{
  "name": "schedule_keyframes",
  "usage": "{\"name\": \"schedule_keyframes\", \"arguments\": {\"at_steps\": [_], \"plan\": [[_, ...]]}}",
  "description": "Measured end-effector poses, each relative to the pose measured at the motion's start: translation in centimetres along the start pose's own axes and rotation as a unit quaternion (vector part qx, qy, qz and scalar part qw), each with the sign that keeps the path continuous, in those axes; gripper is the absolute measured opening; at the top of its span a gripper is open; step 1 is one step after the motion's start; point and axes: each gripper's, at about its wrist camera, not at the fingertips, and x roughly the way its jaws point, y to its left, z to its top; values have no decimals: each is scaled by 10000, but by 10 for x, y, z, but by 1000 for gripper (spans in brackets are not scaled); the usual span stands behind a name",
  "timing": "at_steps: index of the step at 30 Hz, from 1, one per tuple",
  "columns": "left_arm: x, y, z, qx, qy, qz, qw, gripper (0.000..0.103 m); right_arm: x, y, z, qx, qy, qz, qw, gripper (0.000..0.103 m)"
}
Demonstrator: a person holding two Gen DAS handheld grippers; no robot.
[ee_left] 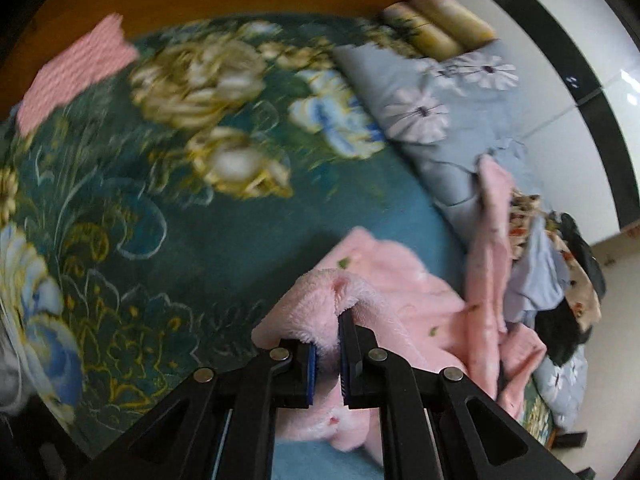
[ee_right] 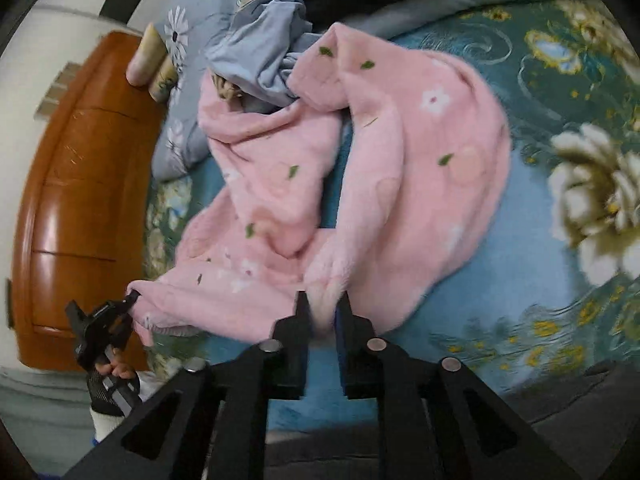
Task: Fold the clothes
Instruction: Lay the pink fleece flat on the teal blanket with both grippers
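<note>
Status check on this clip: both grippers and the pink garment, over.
Left gripper shut on pink fleece garment. Right gripper jaws astride a fold, grip unclear. Grey-blue clothing overlaps the garment's far end.

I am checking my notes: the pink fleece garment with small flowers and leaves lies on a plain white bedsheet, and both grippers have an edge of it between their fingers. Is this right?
Not quite. The pink fleece garment lies on a teal floral bedspread, not a plain white sheet; the right wrist view shows this. The left gripper and right gripper do each have its edge between their fingers.
</note>
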Motion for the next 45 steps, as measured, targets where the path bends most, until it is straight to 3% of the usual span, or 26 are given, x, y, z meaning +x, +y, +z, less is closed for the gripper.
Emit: {"name": "schedule_keyframes", "arguments": {"at_steps": [4, 8, 13, 19, 20, 21, 23, 28, 31, 36, 39, 42, 45], "plan": [[16, -2, 0, 23, 138, 111, 9998, 9, -4, -11, 33, 16, -149, -483, 9987, 28], [22, -12, 8, 166, 206, 146, 9995, 9, 16, 0, 81, -29, -212, -748, 9970, 51], [20, -17, 17, 240, 285, 92, 9993, 9, 74, 29, 135, 5, -64, -1229, 9924, 52], [13, -16, 17, 287, 365, 107, 9989, 9, 122, 32, 157, 26, 190, -1909, 9814, 52], [13, -17, 18, 270, 374, 98, 9989, 9, 127, 30, 158, 63, 233, -2017, 9791, 46], [13, -18, 18, 259, 381, 90, 9989, 9, 132, 27, 160, 101, 276, -2125, 9767, 28], [13, -24, 20, 312, 373, 52, 9988, 9, 129, 12, 157, 323, 344, -2035, 9779, 6], [10, -52, 26, 552, 291, -154, 9979, 9, 68, -37, 151, 975, -123, -1425, 9849, 4], [4, -80, 36, 678, 179, -510, 9962, 9, -5, -64, 151, 1338, -766, -1023, 9827, 4], [-32, -126, 62, 712, -321, -1405, 9870, 9, -127, -73, 166, 1427, -1995, -595, 9676, 4], [-56, -139, 67, 850, -547, -1867, 9772, 9, -208, -70, 150, 1297, -2898, -307, 9478, 4], [-57, -137, 54, 989, -403, -2033, 9733, 10, -263, -87, 114, 1316, -3457, -85, 9290, 4], [-36, -125, 25, 1152, 60, -1810, 9767, 10, -255, -118, 78, 1526, -3235, -399, 9330, 4]]}}
